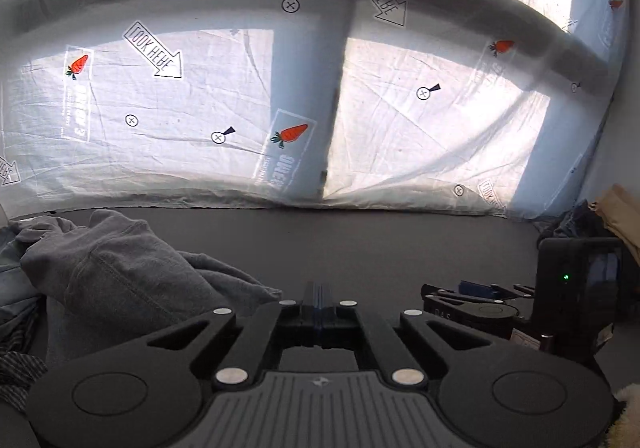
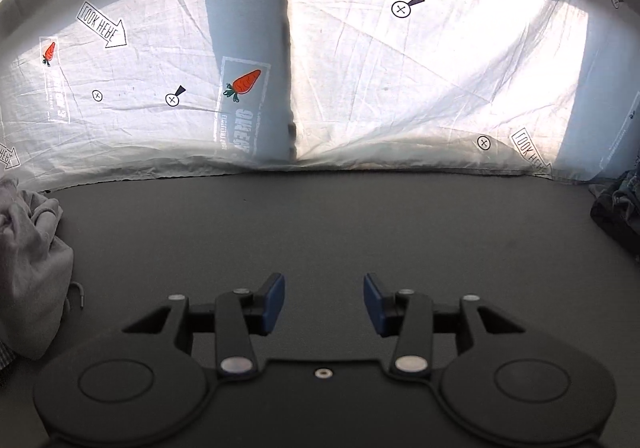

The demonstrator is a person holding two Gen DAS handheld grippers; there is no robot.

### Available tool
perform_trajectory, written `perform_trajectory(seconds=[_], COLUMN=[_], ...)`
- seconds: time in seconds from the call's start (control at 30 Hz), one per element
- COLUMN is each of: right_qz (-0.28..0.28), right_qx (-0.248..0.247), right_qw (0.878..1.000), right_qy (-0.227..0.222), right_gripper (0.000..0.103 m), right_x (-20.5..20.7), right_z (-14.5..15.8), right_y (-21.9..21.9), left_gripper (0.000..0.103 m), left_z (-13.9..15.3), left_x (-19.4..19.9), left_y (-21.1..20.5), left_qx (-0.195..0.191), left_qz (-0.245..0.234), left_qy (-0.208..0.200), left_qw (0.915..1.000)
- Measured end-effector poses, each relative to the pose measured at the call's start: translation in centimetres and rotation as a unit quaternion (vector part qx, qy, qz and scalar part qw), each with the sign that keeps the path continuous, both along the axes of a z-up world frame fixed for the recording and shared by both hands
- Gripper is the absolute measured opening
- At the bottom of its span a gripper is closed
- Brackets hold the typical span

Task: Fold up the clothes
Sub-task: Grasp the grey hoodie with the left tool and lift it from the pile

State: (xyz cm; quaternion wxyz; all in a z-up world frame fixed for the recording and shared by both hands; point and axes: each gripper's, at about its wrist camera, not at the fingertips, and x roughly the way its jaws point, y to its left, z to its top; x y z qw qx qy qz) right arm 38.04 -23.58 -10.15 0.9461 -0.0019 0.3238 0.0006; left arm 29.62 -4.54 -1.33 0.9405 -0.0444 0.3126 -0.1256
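A crumpled grey garment [image 1: 120, 268] lies heaped on the dark table [image 1: 360, 248], to the left of my left gripper [image 1: 318, 296]. That gripper is shut, its fingers pressed together with nothing visible between them, and it sits just right of the garment's edge. In the right wrist view the same grey garment [image 2: 28, 248] sits at the far left. My right gripper [image 2: 324, 300] hovers open over bare table [image 2: 320, 228], nothing between its blue pads [image 2: 274, 302]. The right gripper [image 1: 480, 290] also shows at the right of the left wrist view.
A white sheet [image 1: 200, 107] printed with carrots and arrows hangs behind the table. Dark clothes [image 2: 616, 207] are piled at the table's right end, with a tan cloth [image 1: 620, 211] beside them. Striped fabric [image 1: 16, 368] lies at the lower left.
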Motion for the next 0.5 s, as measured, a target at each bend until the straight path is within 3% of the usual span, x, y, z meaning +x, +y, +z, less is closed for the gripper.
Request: perform_trajectory(seconds=[0.07, 0.13, 0.2, 0.33, 0.5], right_qz=[-0.027, -0.057, -0.078, -0.103, -0.072], right_qx=[-0.017, -0.024, -0.022, -0.008, 0.006], right_qw=[0.999, 0.998, 0.997, 0.994, 0.996], right_qy=[-0.004, 0.001, 0.01, 0.039, 0.051], right_gripper=[0.046, 0.047, 0.048, 0.048, 0.048], right_x=[-1.6, -3.5, -4.8, -6.5, -5.2], right_z=[-0.5, -1.8, -2.8, -4.8, -5.9], right_y=[-4.1, -8.6, -11.6, -14.9, -13.0], left_gripper=[0.0, 0.006, 0.006, 0.007, 0.009], left_z=[0.8, 0.0, -1.1, -2.6, -4.4], left_x=[-1.6, -3.8, -3.9, -1.4, 1.4], left_y=[-6.7, -12.6, -14.3, -11.5, -4.0], left_qx=[0.003, 0.063, 0.08, 0.06, 0.057], left_qz=[-0.096, -0.159, -0.163, -0.067, 0.068], left_qy=[-0.014, -0.047, -0.041, 0.023, 0.083], left_qw=[0.9953, 0.9842, 0.9825, 0.9957, 0.9926])
